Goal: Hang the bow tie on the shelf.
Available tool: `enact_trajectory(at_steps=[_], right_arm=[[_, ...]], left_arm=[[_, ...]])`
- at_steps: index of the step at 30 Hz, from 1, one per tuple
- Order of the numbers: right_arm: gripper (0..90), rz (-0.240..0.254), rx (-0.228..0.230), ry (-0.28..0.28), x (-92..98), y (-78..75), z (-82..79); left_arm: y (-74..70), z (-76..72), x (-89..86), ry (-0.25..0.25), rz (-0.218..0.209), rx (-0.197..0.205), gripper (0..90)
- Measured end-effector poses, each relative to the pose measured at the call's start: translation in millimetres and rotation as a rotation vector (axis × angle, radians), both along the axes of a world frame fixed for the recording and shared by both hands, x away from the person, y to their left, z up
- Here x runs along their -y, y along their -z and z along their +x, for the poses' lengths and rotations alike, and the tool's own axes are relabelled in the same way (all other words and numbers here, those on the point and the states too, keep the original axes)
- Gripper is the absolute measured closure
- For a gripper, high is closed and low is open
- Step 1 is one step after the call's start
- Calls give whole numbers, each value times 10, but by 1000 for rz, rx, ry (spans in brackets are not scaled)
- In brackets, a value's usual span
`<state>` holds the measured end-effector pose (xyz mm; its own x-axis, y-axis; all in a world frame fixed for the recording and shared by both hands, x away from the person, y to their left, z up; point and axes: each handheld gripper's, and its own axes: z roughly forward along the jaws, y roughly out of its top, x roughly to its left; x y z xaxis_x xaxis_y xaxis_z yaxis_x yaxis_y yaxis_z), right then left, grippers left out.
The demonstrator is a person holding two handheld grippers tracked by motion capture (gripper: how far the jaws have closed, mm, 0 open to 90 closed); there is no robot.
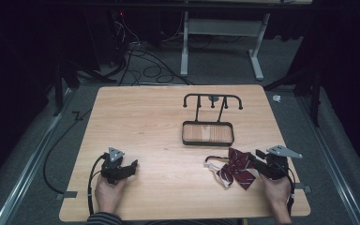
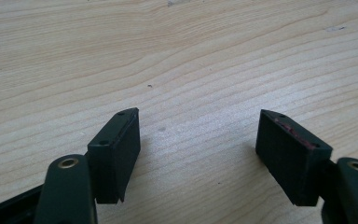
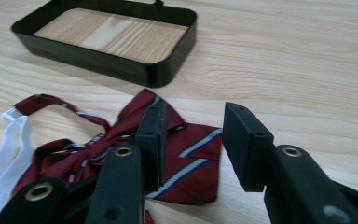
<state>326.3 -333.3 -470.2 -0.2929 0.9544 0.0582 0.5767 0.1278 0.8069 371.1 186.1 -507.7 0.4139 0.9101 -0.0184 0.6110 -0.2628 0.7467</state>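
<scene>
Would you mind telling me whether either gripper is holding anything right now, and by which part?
Nothing is held. The right gripper has open jaws around a wing of the bow tie; the left gripper is open over bare table.

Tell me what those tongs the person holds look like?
Both tongs, left and right, are black, each topped by a grey three-cornered plate with a black cable trailing behind. Each ends in two blocky black pads on arms with brass-ringed holes. A striped sleeve covers the left forearm.

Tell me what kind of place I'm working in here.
Likely a lab or test room set up for recording, not a home. A bare wooden table stands on grey carpet, loose cables trail across the floor behind it, and dark curtains close off the sides.
</scene>
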Motion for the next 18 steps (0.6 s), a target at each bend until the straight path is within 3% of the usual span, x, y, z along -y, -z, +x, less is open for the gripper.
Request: enact_trajectory(at_steps=[9,18], right_arm=[[650,-9,-3,-70,-148,-27,28],[662,7,-7,-104,-250,-42,56]], left_arm=[[0,0,0,0,0,0,311],[0,0,0,0,0,0,311]])
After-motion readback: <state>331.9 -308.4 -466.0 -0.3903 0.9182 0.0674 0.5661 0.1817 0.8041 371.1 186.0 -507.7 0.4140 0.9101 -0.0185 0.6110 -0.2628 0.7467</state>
